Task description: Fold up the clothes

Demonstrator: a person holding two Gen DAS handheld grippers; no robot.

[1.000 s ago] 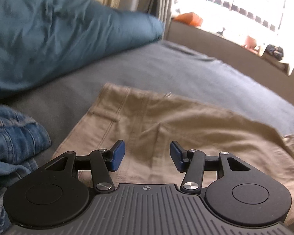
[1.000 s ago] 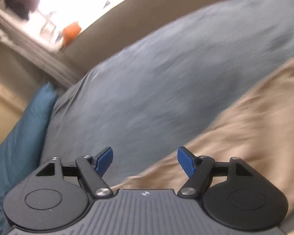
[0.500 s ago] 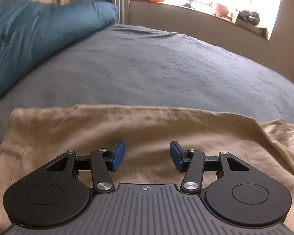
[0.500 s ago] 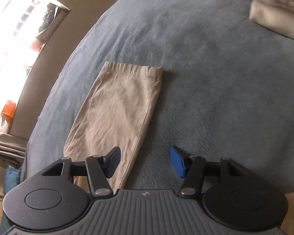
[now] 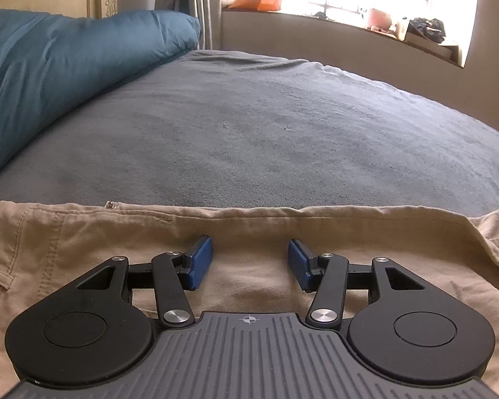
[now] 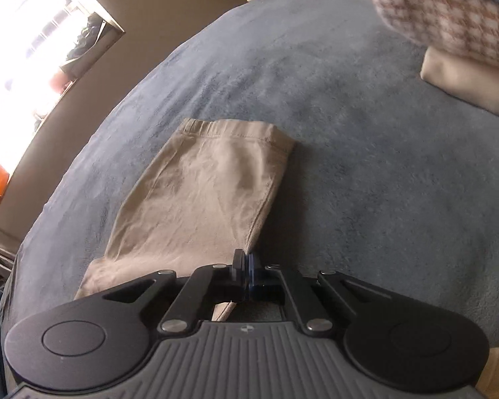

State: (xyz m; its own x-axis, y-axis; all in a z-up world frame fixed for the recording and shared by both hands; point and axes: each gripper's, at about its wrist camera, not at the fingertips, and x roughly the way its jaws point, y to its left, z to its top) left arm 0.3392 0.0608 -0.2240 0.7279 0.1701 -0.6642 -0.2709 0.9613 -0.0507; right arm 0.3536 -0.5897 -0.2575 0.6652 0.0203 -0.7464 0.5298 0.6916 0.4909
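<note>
Tan trousers (image 5: 249, 229) lie flat on the grey-blue bed cover (image 5: 266, 126). In the left wrist view their upper part, with seams and a small metal rivet, fills the foreground. My left gripper (image 5: 249, 262) hovers just above that cloth, its blue pads apart with nothing pinched between them. In the right wrist view one trouser leg (image 6: 196, 199) stretches away to its hem. My right gripper (image 6: 246, 266) is shut on the leg's right side edge, partway up the leg.
A teal duvet (image 5: 66, 66) is bunched along the left of the bed. Behind it a window ledge (image 5: 316, 30) holds small items. Folded cream and checked clothes (image 6: 465, 50) are stacked at the bed's far right.
The right gripper swung over to the trouser leg, came down and closed on its side edge. The left gripper slid along the trousers, so the blue jeans left its view.
</note>
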